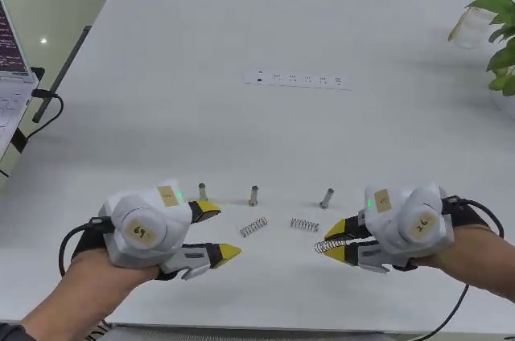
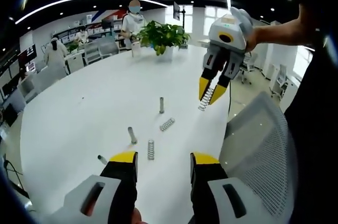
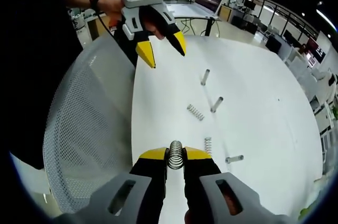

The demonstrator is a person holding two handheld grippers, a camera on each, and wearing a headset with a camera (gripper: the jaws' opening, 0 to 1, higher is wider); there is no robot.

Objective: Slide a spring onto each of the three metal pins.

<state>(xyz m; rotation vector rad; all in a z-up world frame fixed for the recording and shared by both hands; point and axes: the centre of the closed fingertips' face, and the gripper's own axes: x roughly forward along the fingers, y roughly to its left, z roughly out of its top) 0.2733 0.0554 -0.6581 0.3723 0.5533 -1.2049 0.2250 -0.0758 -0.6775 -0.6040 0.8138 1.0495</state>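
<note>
Three pins [image 1: 253, 195] stand bare on the white table [image 1: 241, 51] — none sleeved yet. Two springs [image 1: 253, 227] lie loose just in front of them. A third spring [image 3: 175, 155] is pinched in the nearly closed right claw [image 1: 333, 242], near the right-hand pin [image 1: 327, 198]. The left claw [image 1: 224, 231] hovers wide open and empty — all three fittings look left to do.

Yellow-tipped white left hand-held gripper [image 1: 224, 230] and right hand-held gripper [image 1: 332, 242], silvery springs [image 1: 253, 227], grey pins [image 1: 253, 195], white table [image 1: 241, 35], green plant [image 1: 500, 35]

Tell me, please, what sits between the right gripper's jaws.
One spring, clamped by the right gripper; the yellow pads cover the coils' gripped sides.
</note>
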